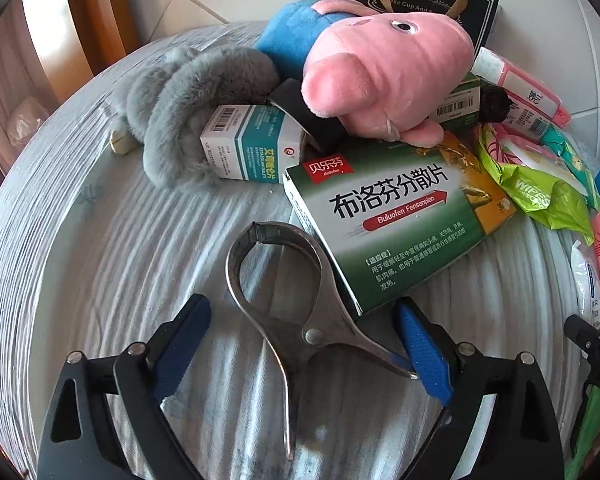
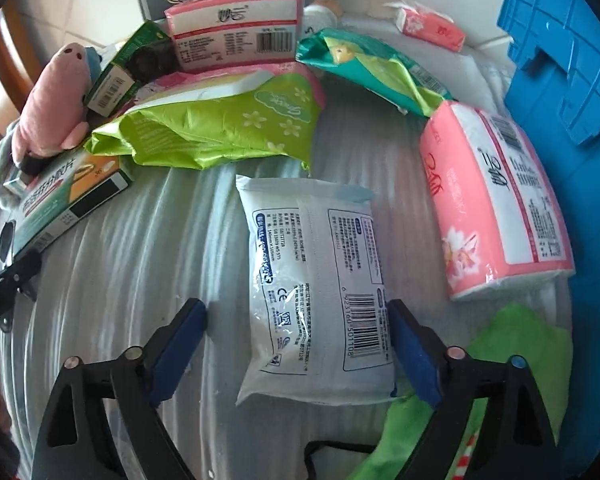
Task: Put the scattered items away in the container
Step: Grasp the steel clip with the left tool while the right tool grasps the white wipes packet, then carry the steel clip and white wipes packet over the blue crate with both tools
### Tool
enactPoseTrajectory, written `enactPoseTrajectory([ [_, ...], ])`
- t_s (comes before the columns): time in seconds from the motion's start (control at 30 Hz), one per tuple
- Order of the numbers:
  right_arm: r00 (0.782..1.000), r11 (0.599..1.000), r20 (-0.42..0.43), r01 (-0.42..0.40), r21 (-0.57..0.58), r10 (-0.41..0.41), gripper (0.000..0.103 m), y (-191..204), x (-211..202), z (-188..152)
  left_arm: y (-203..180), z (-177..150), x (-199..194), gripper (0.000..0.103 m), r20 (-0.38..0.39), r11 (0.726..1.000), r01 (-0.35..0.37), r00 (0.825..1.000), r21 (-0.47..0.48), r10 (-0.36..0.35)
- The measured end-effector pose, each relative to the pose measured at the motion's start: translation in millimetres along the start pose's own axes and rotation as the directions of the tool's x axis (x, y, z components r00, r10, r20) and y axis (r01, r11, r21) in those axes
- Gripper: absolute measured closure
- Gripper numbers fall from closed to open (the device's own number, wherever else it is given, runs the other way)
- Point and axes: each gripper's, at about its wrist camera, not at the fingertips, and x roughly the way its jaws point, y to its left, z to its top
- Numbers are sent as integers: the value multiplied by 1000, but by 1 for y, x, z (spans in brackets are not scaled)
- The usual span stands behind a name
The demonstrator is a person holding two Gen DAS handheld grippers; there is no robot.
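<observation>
Left gripper (image 1: 304,344) spread wide over a steel clamp (image 1: 296,308), blue pads either side of it, clutching nothing; whether the right pad grazes the clamp's handle cannot be told. Clamp flat on the pale ribbed cloth (image 1: 100,260), its far jaw just beside a green medicine box (image 1: 396,216). Farther off: a teal-and-white small box (image 1: 248,144) against a grey furry ring (image 1: 180,120), and a pink plush pig (image 1: 384,76) sprawled over the pile.

Right gripper (image 2: 298,344) likewise spread, straddling a white wipes packet (image 2: 316,300) (print side up), right pad at the packet's edge, left pad clear of it, so not clenched. To the right, a pink tissue pack (image 2: 496,208) near the blue crate (image 2: 572,80), the container at the scene's right edge. Beyond the packet, a lime green pouch (image 2: 220,132), a teal pouch (image 2: 372,68), a pink tissue block (image 2: 236,36) standing on edge. Green cloth (image 2: 512,344) at the near right
</observation>
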Motion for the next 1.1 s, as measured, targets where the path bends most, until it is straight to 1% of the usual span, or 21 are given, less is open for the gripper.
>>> enactPoseTrajectory([
  [0.03, 1000, 1000, 0, -1, -1, 1, 19, 0, -1, 1, -2, 0, -1, 19, 5, 1000, 4, 1000, 3, -4],
  [0.07, 1000, 1000, 1, -1, -1, 1, 23, -1, -1, 1, -4, -1, -3, 29, 10, 1000, 9, 1000, 11, -9],
  [0.13, 1000, 1000, 5, -1, -2, 1, 29, -6, -5, 3, -6, -2, -6, 35, 18, 1000, 8, 1000, 24, -8],
  [0.2, 1000, 1000, 8, -2, -4, 2, 31, -8, -7, 7, -7, -5, -8, 38, 32, 1000, 6, 999, 28, -7],
  [0.3, 1000, 1000, 12, -3, -8, 4, 33, -8, -7, 8, -6, -7, -10, 47, 30, 1000, 8, 1000, 26, -9],
  [0.37, 1000, 1000, 10, -7, -12, 7, 42, 1, -6, 7, -3, -7, -11, 57, 17, 1000, 12, 1000, 23, -12],
  [0.4, 1000, 1000, 6, -10, -15, 10, 43, 3, -7, 8, -2, -6, -11, 58, 12, 1000, 14, 1000, 20, -14],
  [0.53, 1000, 1000, -7, -27, -3, 27, 48, 6, -9, 7, 8, -22, -13, 59, -14, 999, 22, 1000, 25, -22],
  [0.57, 999, 999, -8, -35, 6, 35, 48, 13, -20, -6, 10, -22, -14, 59, -18, 1000, 25, 1000, 20, -24],
  [0.63, 999, 999, 6, -37, 12, 37, 49, 14, -29, -9, 9, -24, -19, 59, -16, 999, 27, 1000, 16, -27],
  [0.73, 998, 999, 29, -52, 8, 52, 50, 19, -44, -12, 10, -26, -30, 59, 4, 999, 24, 1000, 30, -25],
  [0.87, 997, 998, 53, -51, -35, 53, 50, 33, -58, -19, 4, -27, -54, 59, 43, 998, 35, 998, 58, -38],
  [0.93, 997, 997, 57, -56, -45, 58, 51, 36, -61, -18, 5, -18, -62, 59, 63, 996, 40, 997, 76, -45],
  [1.1, 995, 996, 84, -53, -73, 59, 51, 43, -76, -13, -19, -11, -98, 59, 106, 991, 73, 991, 111, -85],
])
